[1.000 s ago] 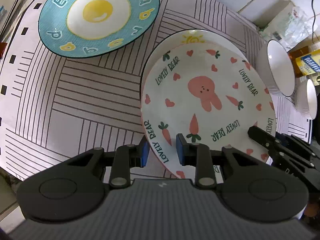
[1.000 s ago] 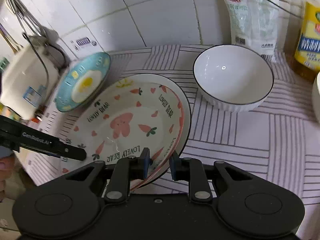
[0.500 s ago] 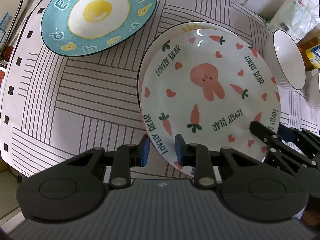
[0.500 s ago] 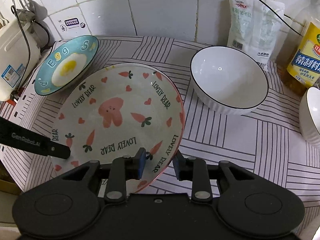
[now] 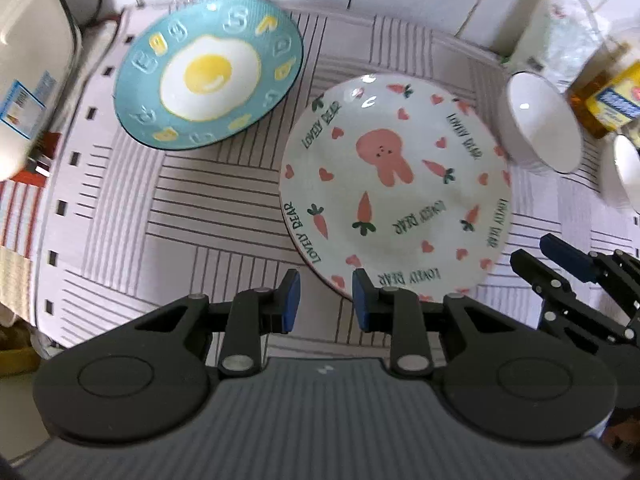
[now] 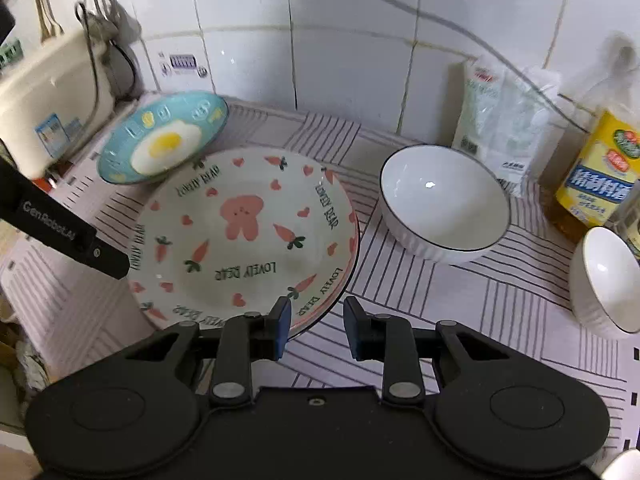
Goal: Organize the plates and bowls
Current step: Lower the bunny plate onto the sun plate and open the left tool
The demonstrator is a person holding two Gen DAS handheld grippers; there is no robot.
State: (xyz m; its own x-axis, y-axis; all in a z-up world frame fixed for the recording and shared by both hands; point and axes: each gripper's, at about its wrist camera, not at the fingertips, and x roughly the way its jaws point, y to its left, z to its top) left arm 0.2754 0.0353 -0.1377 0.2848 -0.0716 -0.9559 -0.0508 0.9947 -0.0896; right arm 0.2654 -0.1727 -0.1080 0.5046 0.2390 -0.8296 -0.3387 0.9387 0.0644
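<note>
Both grippers now off and above the rabbit plate [image 5: 394,184].

White glazed square-tiled wall [image 6: 352,72] with grey grout, a grey cable [image 6: 420,12] running slantwise across it and a small printed sticker [image 6: 182,62] low at left. Counter covered by a pale pink mat with dark line patterns [image 6: 460,292]. Cream-white plastic appliance [image 6: 48,100] at left against the wall.

Three plates [image 6: 244,236]; two bowls [image 6: 442,200]
</note>
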